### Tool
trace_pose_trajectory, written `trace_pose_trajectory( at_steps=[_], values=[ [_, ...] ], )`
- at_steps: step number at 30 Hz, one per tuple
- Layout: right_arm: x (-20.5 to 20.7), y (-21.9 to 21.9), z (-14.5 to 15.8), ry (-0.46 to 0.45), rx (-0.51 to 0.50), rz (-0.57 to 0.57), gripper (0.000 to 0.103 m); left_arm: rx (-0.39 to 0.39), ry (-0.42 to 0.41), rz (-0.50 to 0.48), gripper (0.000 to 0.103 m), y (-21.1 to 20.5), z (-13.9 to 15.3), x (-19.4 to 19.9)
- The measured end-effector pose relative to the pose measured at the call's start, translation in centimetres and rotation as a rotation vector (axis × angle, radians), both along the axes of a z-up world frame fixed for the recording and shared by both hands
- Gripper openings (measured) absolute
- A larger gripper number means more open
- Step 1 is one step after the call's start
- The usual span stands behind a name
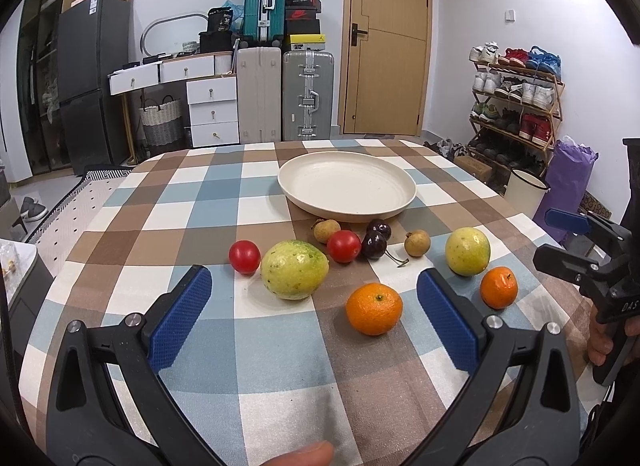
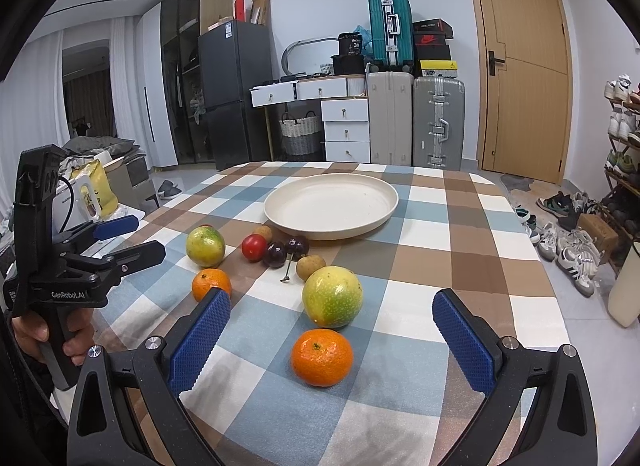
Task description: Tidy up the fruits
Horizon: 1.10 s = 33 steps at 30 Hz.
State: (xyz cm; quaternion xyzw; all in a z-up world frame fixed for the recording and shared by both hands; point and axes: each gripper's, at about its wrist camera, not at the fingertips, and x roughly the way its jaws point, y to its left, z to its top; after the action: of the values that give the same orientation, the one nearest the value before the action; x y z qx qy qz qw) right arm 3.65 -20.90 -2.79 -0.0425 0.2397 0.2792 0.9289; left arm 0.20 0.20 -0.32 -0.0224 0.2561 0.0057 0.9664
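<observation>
An empty cream plate [image 1: 347, 185] [image 2: 331, 201] sits on the checked tablecloth. In front of it lie two yellow-green guavas [image 1: 294, 269] [image 1: 467, 250], two mandarins [image 1: 374, 308] [image 1: 498, 287], two red tomatoes [image 1: 244, 256] [image 1: 343, 246], dark cherries [image 1: 375, 240] and two brown longans [image 1: 417, 242]. My left gripper [image 1: 314, 294] is open and empty, just short of the left guava and near mandarin. My right gripper [image 2: 332, 320] is open and empty, with a mandarin [image 2: 322, 357] and a guava [image 2: 332, 296] between its fingers' line. Each gripper shows in the other's view [image 1: 576, 250] [image 2: 120, 242].
The table [image 2: 460, 266] drops off on all sides. Behind it stand suitcases [image 1: 306, 93], white drawers [image 1: 212, 105], a dark fridge [image 1: 92, 77] and a wooden door [image 1: 388, 41]. A shoe rack [image 1: 516, 101] and a white bin [image 1: 524, 191] stand at the right.
</observation>
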Motion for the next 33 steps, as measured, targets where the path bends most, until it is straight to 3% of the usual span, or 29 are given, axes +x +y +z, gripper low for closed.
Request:
trace_pose_trajectory(
  at_steps=[33],
  values=[
    [0.3,-0.7,0.0,0.022,-0.028,-0.051,0.103,0.029,0.01,-0.04,0.102,-1.0,0.2,0.3]
  ],
)
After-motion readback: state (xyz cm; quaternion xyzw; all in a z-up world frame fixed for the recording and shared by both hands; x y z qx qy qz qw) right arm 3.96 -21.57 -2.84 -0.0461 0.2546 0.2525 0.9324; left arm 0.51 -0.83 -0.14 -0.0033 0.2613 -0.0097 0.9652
